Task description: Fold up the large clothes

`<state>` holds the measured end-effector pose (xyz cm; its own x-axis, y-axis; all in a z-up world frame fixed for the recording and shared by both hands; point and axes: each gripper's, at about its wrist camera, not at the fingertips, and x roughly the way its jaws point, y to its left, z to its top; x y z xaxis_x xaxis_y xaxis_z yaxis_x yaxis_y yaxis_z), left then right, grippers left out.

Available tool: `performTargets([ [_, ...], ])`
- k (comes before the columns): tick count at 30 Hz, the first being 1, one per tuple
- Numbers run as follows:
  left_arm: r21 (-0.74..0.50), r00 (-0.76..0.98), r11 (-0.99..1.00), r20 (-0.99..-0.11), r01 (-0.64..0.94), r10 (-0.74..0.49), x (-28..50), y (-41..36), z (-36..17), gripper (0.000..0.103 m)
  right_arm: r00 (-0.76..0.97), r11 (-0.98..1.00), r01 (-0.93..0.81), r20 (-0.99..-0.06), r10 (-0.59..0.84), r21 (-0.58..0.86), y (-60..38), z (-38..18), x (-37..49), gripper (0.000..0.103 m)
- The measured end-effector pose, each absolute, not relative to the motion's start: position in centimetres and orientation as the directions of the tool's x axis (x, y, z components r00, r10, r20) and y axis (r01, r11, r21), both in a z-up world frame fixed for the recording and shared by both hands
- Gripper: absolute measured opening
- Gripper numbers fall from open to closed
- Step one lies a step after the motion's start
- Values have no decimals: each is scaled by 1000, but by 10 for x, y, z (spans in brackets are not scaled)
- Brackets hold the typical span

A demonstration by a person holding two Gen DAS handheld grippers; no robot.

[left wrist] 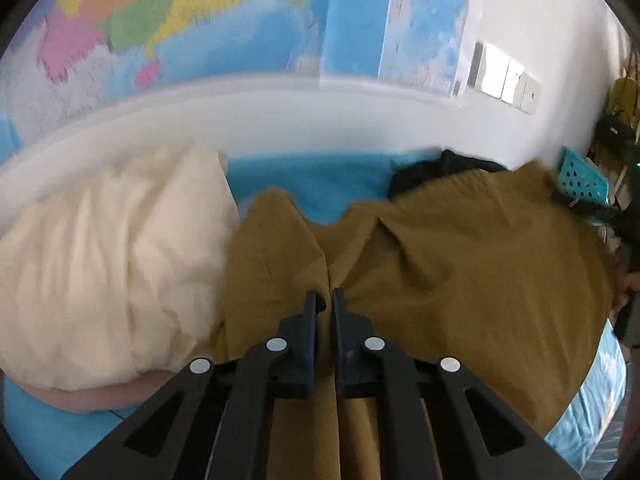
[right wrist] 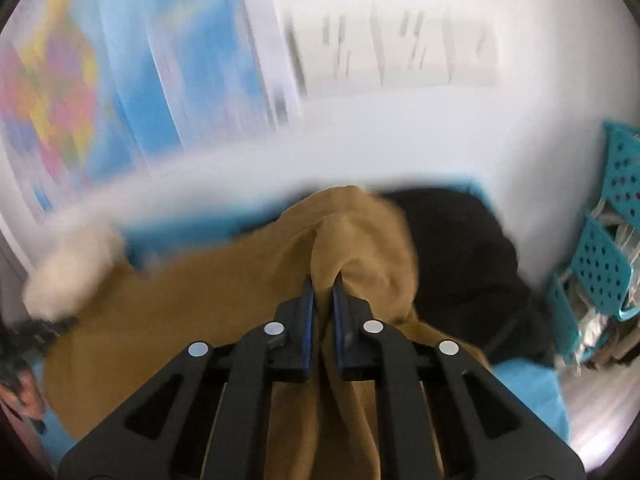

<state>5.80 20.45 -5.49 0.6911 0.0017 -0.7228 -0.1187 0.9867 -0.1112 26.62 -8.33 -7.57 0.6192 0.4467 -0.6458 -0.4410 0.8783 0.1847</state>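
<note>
Cloth this size behaves like a heavy curtain — the mustard-brown garment (left wrist: 460, 248) is soft, limp and wide, so it sags wherever I do not carry it. It lies spread over the blue bed sheet (left wrist: 316, 188), between a cream pillow (left wrist: 112, 272) and a black garment (right wrist: 460, 264) near the wall. I judge edges or corners the best places to hold, since a mid-panel pinch only bunches. My left gripper (left wrist: 324, 300) is clamped on a raised ridge of the fabric, and my right gripper (right wrist: 323, 286) is closed on a gathered fold — 2 grips. Both point down at a slant toward the bed; the right-wrist view is badly smeared.
</note>
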Motion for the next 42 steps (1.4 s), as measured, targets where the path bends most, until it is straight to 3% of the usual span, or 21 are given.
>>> performTargets([
  [5, -78, 627, 991, -779, -108, 7, 62, 204, -82, 18, 596, 884, -444, -690, 411, 144, -79, -103, 268, 24],
  [7, -85, 633, 992, -774, -97, -4, 58, 204, -78, 29, 632, 894, -428, -663, 402, 135, -87, -97, 259, 48],
  [8, -95, 641, 991, -768, -92, -14, 56, 204, -75, 36, 660, 898, -421, -636, 400, 128, -92, -91, 252, 53],
  [13, -98, 700, 991, -714, -86, -10, 32, 206, -61, 46, 697, 854, -508, -530, 483, 111, -96, -66, 203, 53],
  [18, -98, 686, 990, -728, -97, -5, 32, 206, -73, 52, 621, 819, -571, -624, 473, 53, -70, -97, 202, 50],
  [21, -104, 668, 989, -744, -109, -5, 38, 206, -85, 52, 579, 832, -544, -670, 464, 106, -71, -122, 219, 50],
  [30, -97, 670, 991, -742, -90, -11, 37, 201, -88, 62, 588, 821, -541, -616, 524, 182, -87, -107, 195, 60],
  [42, -127, 652, 990, -755, -54, -61, 43, 202, -88, 69, 600, 804, -510, -543, 587, 306, -116, -94, 170, 62],
])
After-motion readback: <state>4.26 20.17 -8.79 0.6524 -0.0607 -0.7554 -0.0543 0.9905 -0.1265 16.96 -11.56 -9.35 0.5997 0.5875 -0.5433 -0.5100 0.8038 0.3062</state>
